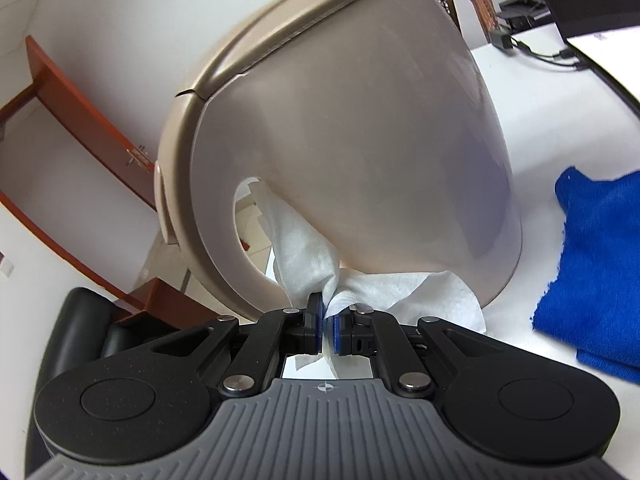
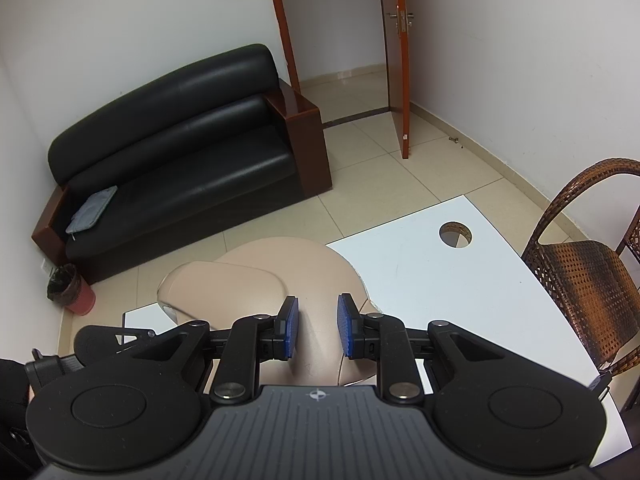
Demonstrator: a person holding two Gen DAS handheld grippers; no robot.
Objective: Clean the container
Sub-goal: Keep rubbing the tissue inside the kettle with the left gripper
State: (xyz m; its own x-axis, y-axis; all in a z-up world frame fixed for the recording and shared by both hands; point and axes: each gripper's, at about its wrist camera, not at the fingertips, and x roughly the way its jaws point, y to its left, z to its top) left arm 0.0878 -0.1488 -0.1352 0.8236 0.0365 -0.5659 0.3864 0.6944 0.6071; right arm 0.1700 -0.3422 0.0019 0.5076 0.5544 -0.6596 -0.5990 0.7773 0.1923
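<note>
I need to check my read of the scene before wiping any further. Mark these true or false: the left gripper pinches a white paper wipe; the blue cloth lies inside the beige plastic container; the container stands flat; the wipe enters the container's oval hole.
1. The left gripper pinches a white paper wipe. True.
2. The blue cloth lies inside the beige plastic container. False: it lies on the white table, beside the container.
3. The container stands flat. False: it is tilted steeply.
4. The wipe enters the container's oval hole. True.
</note>
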